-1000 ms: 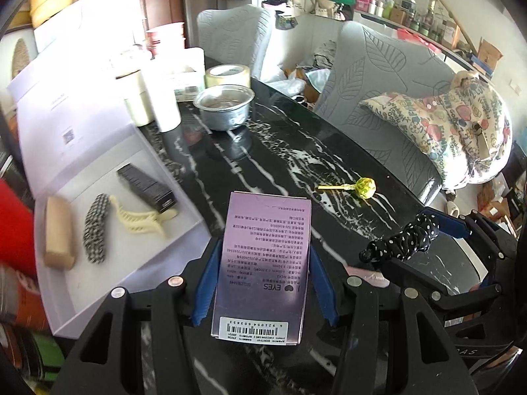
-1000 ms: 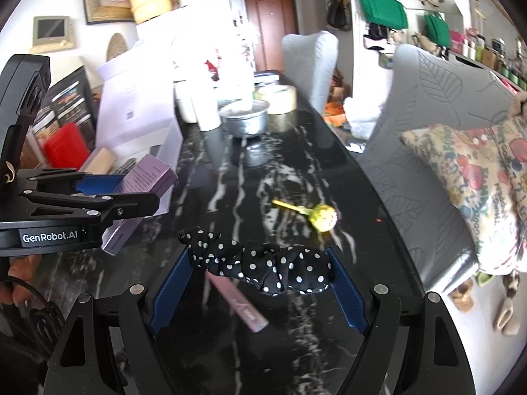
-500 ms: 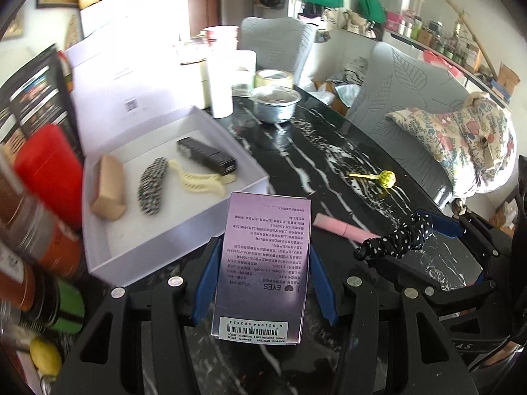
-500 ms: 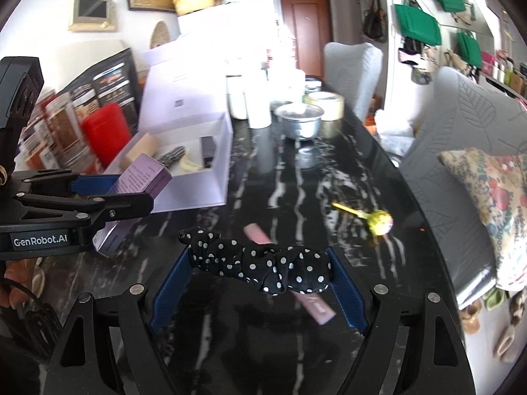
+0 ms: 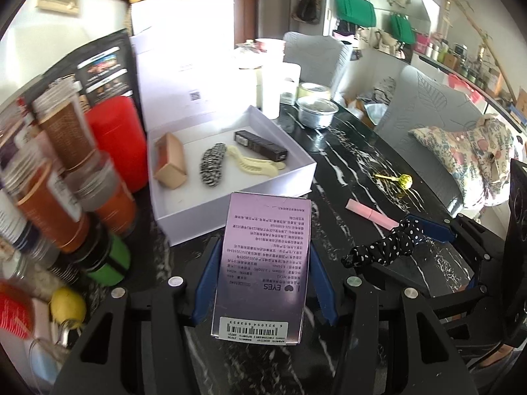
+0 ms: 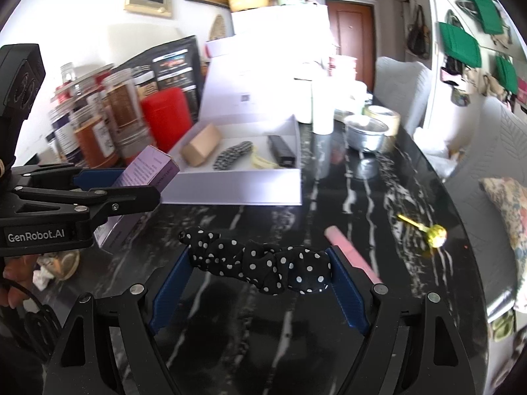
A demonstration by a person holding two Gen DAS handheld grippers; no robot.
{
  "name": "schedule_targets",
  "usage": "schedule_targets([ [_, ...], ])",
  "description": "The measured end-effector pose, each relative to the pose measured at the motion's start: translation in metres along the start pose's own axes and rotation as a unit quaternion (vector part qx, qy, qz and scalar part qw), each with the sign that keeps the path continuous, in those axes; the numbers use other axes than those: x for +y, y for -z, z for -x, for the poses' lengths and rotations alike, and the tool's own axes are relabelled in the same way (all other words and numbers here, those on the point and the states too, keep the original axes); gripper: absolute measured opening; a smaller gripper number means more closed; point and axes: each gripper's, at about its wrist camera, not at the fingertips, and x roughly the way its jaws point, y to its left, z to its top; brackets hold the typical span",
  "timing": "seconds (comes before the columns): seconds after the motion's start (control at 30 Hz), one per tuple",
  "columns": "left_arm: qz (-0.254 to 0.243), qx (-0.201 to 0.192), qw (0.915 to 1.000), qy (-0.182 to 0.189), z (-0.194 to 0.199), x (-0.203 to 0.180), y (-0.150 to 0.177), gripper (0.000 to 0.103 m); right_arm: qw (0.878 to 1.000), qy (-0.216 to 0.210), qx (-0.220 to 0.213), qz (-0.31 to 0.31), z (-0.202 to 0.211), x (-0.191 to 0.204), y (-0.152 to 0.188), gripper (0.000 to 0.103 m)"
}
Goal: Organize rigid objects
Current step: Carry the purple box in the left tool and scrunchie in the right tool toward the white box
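My left gripper [image 5: 262,265] is shut on a purple carton [image 5: 263,263], held above the black marble table just in front of the open white box [image 5: 237,210]. The carton also shows in the right wrist view [image 6: 145,171]. My right gripper [image 6: 260,266] is shut on a black polka-dot scrunchie [image 6: 263,266], held above the table right of the left gripper. The white box [image 6: 230,186] holds a tan block [image 5: 169,164], a striped hair tie [image 5: 212,164], a cream hair clip [image 5: 253,164] and a black tube [image 5: 260,144].
A pink stick [image 5: 370,214] and a yellow lollipop [image 5: 403,180] lie on the table to the right. Jars and a red canister [image 5: 113,138] crowd the left. A metal bowl [image 5: 316,112], tape roll and white cups stand at the back. Grey chairs line the right edge.
Both grippers have pulled back and swung left with their loads. The white box and the jars have come further into view.
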Motion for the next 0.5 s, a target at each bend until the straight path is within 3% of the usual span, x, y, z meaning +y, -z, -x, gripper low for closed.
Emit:
schedule_targets([
  [0.5, 0.012, -0.024, 0.9996, -0.012, 0.025, 0.015, 0.004, 0.052, 0.999, -0.025, -0.007, 0.035, 0.004, 0.03, -0.014, 0.082],
])
